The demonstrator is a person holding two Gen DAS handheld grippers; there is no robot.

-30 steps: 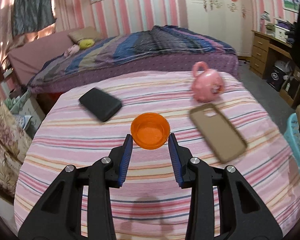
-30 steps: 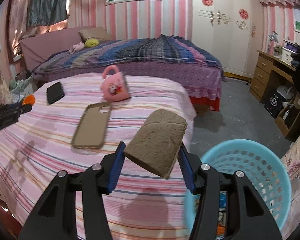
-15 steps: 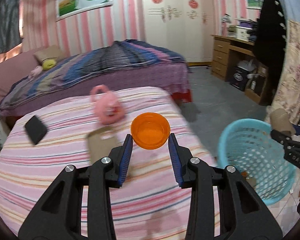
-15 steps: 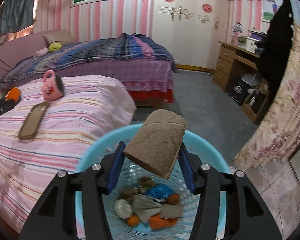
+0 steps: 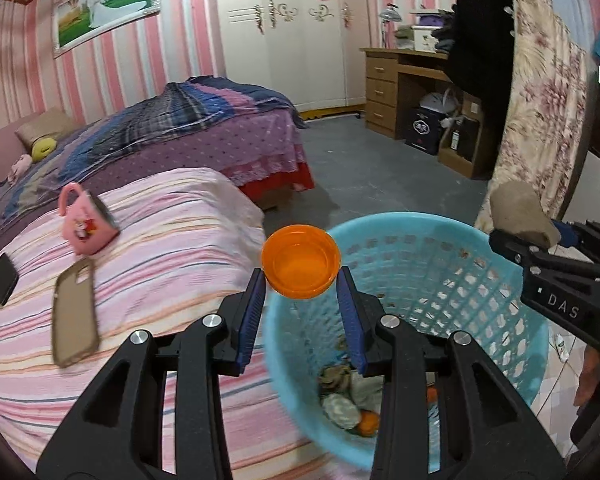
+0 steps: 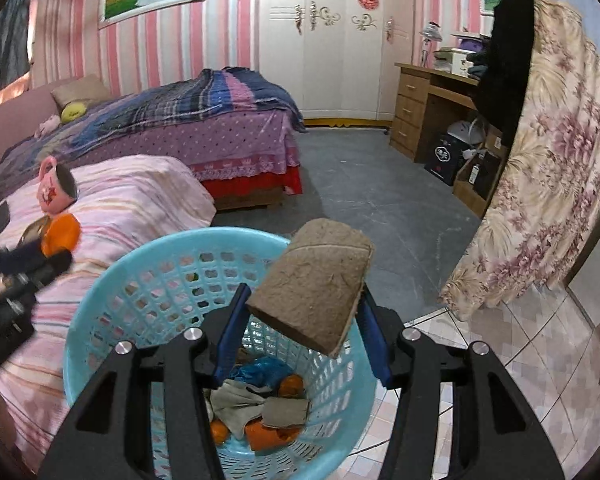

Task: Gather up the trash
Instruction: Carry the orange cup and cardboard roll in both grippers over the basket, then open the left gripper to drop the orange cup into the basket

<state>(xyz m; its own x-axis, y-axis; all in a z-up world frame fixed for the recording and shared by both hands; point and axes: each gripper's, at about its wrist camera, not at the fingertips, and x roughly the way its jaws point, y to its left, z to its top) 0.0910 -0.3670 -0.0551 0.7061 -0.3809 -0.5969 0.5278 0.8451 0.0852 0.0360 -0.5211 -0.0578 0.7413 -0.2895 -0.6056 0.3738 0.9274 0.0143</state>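
Note:
My left gripper [image 5: 301, 280] is shut on an orange plastic lid [image 5: 300, 266] and holds it over the near rim of a light blue mesh basket [image 5: 452, 276]. My right gripper [image 6: 300, 320] is shut on a flattened brown cardboard tube [image 6: 314, 284] and holds it above the same basket [image 6: 148, 276], which holds crumpled paper, cardboard and orange scraps. The right gripper and its tube [image 5: 520, 216] show at the right of the left wrist view. The left gripper with the lid [image 6: 60, 234] shows at the left of the right wrist view.
A pink striped bed [image 5: 160, 248] lies left of the basket, with a pink mug [image 5: 86, 224], a brown phone case [image 5: 74, 320] and a black phone [image 5: 3, 284] on it. A purple bed [image 6: 228, 132], a wooden desk [image 6: 428, 100] and a floral curtain [image 6: 548, 184] stand around the grey floor.
Both grippers swung right from the striped bed to the basket. The left gripper carried the orange lid over the rim. The right gripper kept the cardboard tube above the basket.

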